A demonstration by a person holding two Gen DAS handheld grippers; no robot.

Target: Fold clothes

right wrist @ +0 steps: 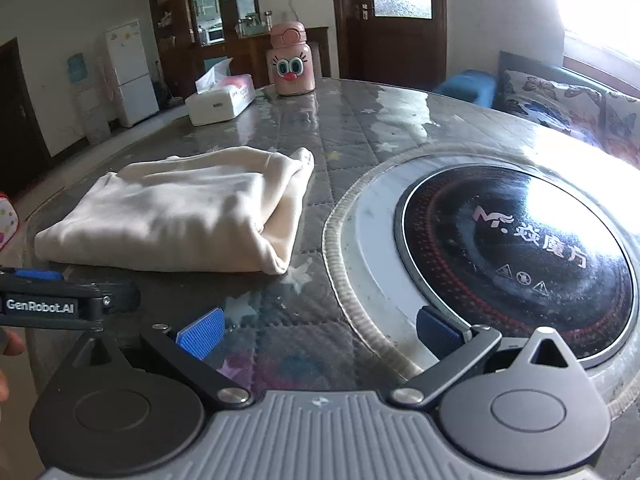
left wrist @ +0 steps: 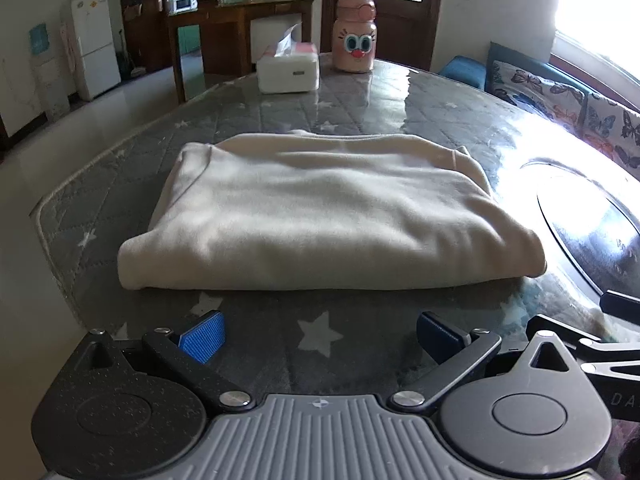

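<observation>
On my left I see the left tool (left wrist: pixel 320 338) with its blue pads spread wide, holding nothing, just short of the folded cream garment (left wrist: pixel 320 216) that lies flat on the tabletop (left wrist: pixel 280 120). Behind it stand a white tissue box (left wrist: pixel 288 66) and a pink bottle (left wrist: pixel 355 34). Further right, my right tool (right wrist: pixel 320 338) is also spread and empty, beside the round black cooktop (right wrist: pixel 520 256).
</observation>
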